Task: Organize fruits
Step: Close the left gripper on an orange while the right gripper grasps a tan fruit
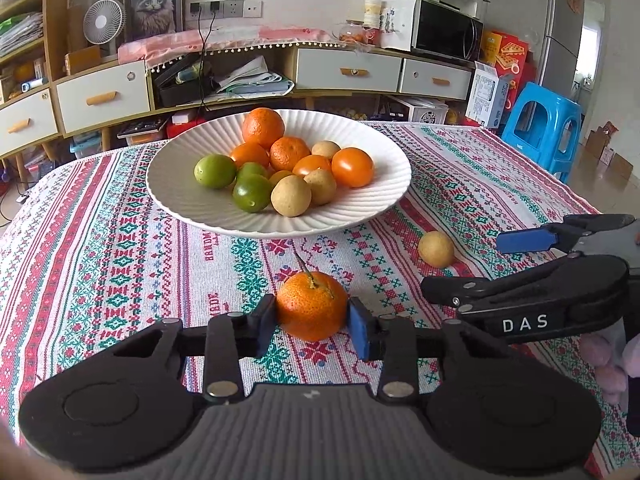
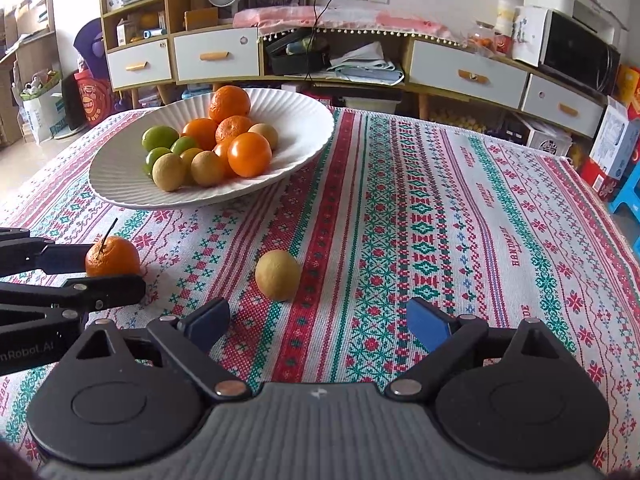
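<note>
My left gripper is shut on an orange mandarin with a stem, low over the patterned tablecloth; it also shows in the right wrist view. A small yellow fruit lies loose on the cloth to its right, also seen in the right wrist view. My right gripper is open and empty just short of that yellow fruit; it shows from the side in the left wrist view. A white ribbed plate behind holds several oranges, green limes and yellow fruits.
The table is covered by a red, green and white cloth. Past its far edge stand a low cabinet with drawers and a blue plastic stool at the right.
</note>
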The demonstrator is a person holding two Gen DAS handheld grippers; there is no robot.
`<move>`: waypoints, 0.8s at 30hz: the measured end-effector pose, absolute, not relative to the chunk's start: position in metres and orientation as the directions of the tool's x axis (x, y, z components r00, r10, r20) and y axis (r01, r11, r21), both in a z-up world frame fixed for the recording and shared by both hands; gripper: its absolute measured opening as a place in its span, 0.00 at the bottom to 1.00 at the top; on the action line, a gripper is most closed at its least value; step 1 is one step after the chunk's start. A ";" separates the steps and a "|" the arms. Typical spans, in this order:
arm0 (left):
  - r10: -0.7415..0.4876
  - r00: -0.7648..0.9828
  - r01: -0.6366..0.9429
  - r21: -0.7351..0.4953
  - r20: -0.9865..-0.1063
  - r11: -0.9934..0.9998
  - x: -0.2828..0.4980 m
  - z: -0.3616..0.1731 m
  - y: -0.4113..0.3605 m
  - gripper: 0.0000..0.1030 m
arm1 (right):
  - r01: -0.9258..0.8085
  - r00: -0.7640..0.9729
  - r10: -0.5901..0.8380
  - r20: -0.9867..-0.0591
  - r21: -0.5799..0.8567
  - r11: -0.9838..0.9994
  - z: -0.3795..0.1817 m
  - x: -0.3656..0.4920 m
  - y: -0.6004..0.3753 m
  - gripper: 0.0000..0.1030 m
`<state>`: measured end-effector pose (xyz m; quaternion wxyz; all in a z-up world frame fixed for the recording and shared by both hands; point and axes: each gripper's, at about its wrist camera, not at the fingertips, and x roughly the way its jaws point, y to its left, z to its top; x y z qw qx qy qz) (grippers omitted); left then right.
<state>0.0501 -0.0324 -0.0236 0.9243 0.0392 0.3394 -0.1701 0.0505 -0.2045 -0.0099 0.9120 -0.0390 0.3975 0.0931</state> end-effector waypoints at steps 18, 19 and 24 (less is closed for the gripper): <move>-0.299 0.690 0.352 -0.056 -0.659 0.934 0.041 -0.019 -0.020 0.39 | -0.255 0.656 0.209 -0.725 0.047 0.966 -0.002 0.055 -0.188 0.33; -0.299 0.690 0.351 -0.057 -0.660 0.935 0.041 -0.019 -0.019 0.39 | -0.255 0.658 0.207 -0.724 0.044 0.966 -0.002 0.054 -0.187 0.31; -0.302 0.693 0.346 -0.064 -0.654 0.936 0.040 -0.015 -0.014 0.39 | -0.248 0.661 0.190 -0.726 0.028 0.968 0.000 0.056 -0.184 0.22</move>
